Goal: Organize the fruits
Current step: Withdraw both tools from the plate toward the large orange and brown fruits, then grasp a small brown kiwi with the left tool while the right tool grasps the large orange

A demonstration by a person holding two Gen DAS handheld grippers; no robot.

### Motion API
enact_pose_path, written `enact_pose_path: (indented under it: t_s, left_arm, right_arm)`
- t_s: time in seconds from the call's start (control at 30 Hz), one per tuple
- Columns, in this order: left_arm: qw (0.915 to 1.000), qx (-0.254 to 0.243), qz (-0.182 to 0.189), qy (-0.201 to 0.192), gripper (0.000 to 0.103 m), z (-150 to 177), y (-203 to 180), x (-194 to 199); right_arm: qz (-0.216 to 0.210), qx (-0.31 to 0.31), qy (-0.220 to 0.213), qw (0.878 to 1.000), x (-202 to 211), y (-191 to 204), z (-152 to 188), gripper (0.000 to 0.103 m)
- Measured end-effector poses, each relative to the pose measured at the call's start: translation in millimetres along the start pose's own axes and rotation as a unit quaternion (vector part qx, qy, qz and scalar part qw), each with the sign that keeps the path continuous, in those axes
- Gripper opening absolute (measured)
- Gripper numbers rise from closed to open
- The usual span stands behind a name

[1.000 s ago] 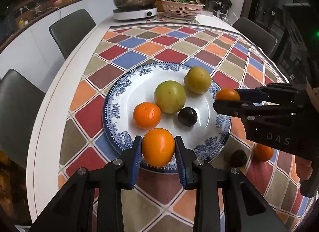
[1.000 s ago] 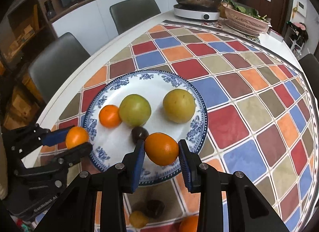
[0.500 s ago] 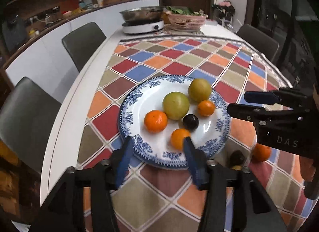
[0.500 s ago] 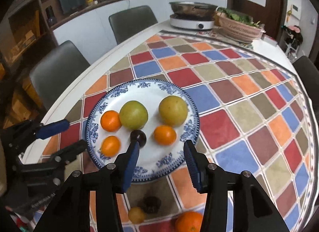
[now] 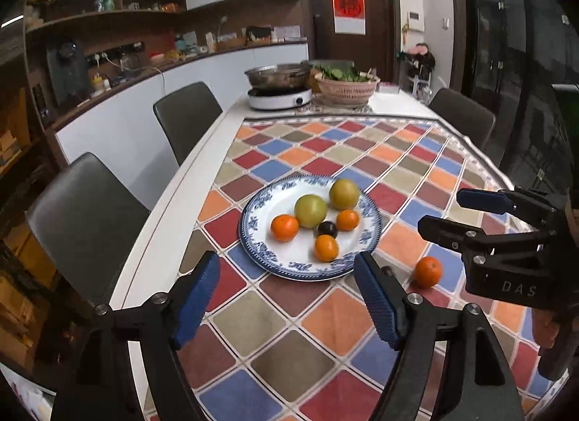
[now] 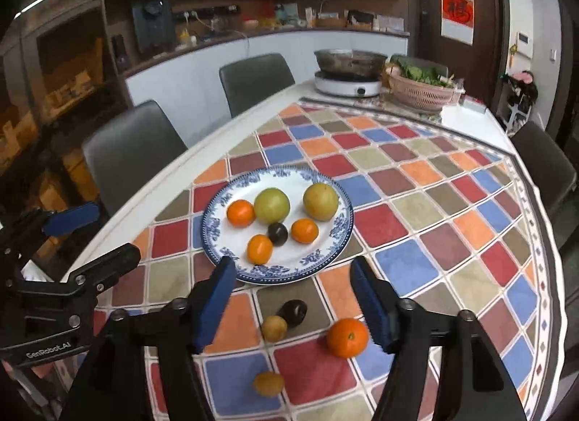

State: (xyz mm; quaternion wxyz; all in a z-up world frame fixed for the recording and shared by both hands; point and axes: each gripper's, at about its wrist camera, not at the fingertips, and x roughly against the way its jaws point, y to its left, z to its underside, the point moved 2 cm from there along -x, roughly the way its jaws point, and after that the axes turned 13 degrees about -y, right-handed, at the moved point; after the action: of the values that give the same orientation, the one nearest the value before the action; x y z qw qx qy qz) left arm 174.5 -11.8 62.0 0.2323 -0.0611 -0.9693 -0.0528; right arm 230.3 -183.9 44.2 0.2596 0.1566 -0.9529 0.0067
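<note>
A round white china plate with a blue patterned rim (image 6: 336,229) sits on the tabletop (image 6: 416,229), which wears a glossy cloth of coloured diamonds, and carries two smooth green-yellow round fruits, three small oranges and one dark glossy plum (image 6: 278,233). Just off the plate's near edge lie another dark plum (image 6: 292,312), two small yellow fruits and a dimpled orange mandarin (image 6: 347,337). Near that edge too, the left hand-held gripper (image 5: 286,301) and right hand-held gripper (image 6: 289,298) hang spread wide with ribbed blue pads, holding nothing; past the plate stand grey chairs and a steel pan on a white cooker (image 6: 348,86).
</note>
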Motion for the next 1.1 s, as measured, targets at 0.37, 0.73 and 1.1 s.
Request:
enact_pose_path:
  t_s: [0.37, 0.73, 1.1]
  left_arm:
    - [0.9996, -0.014, 0.013, -0.018, 0.081, 15, -40, 31]
    - [0.9962, -0.056, 0.067, 0.01, 0.081, 56, -81, 6]
    - [0.9889, -0.09, 0.1, 0.062, 0.071, 96, -104, -35]
  right_arm:
    - [0.017, 0.048, -0.044, 0.998, 55, -10, 9, 0.071]
    - [-0.008, 0.086, -0.012, 0.996, 51, -28, 53, 0.071]
    - [-0.022, 0.106, 0.044, 0.993, 18, -43, 96, 0.071]
